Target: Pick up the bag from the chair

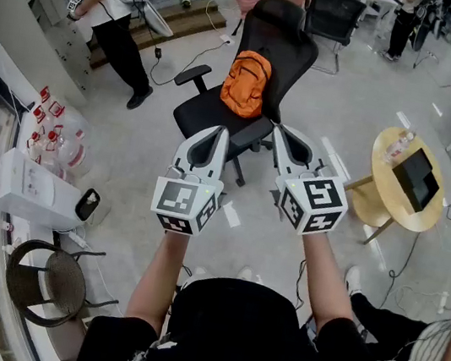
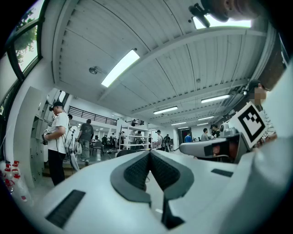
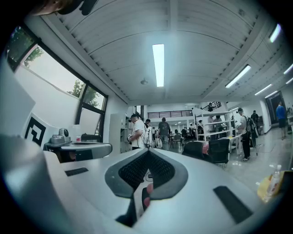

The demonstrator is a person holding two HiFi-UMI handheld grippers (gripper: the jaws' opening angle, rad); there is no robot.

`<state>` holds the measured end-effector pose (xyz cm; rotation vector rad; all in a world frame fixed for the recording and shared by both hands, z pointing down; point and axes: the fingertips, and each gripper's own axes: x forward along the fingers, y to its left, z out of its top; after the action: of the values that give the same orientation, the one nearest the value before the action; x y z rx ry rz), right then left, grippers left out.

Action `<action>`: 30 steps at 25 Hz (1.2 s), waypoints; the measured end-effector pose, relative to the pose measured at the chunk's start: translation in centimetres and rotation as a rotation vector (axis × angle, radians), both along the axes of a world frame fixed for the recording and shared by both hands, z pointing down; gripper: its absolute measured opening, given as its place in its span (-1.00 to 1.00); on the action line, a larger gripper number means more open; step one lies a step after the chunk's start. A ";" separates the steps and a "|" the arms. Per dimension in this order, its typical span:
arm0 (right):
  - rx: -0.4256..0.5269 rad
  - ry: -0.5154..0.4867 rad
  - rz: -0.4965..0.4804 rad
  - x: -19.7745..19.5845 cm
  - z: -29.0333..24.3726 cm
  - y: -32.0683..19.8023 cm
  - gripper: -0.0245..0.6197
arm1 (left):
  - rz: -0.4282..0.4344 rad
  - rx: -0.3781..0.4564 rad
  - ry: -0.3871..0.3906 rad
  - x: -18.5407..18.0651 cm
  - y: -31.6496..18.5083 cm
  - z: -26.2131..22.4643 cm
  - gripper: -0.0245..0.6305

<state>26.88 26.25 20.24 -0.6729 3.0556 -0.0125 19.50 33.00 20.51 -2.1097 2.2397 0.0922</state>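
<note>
Orange in colour, the bag [image 1: 245, 83] is seen on the seat of a black chair [image 1: 277, 34], propped upright against the backrest. An armrest [image 1: 193, 74] is stuck out at the chair's left in the head view.

Both grippers are held side by side over the grey floor [image 1: 136, 152], pointed toward the chair and apart from the bag. The left gripper [image 1: 219, 132] is kept below the seat's front edge in the picture; in its own view its jaws [image 2: 149, 153] are seen pressed together at the tips, with nothing caught between them. The right gripper [image 1: 280, 132] is likewise shown closed tip to tip and empty [image 3: 147, 153]; a pinkish patch is glimpsed through the gap lower down, and it cannot be identified.

A round wooden table [image 1: 376, 201] is placed to the right of the chair, with a dark tablet [image 1: 416, 176] and a bottle [image 1: 399, 145] set on it. A second black chair [image 1: 334, 15] is seen behind. At upper left a person [image 1: 108, 14] in a white shirt is stood beside a cabinet. A white counter [image 1: 31, 190] with red-and-white items is run along the left, and a dark stool [image 1: 55, 280] is set beneath it. Cables are trailed over the floor behind the chair.
</note>
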 end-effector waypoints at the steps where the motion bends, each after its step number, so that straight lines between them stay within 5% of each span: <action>1: -0.010 -0.009 -0.002 0.0 0.1 0.0 -0.93 | 0.000 -0.001 0.001 0.0 0.0 0.0 -0.91; 18: -0.033 -0.041 -0.038 1.4 0.2 -1.7 -0.93 | 0.015 -0.010 -0.003 2.5 -2.2 0.5 -0.91; 30: -0.030 -0.035 -0.044 -2.4 1.1 -5.3 -0.93 | 0.004 -0.001 0.005 -1.2 -5.7 0.7 -0.91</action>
<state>24.53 20.99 21.30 -0.6008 3.0414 -0.0702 18.26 27.28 21.18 -2.1167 2.2389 0.0968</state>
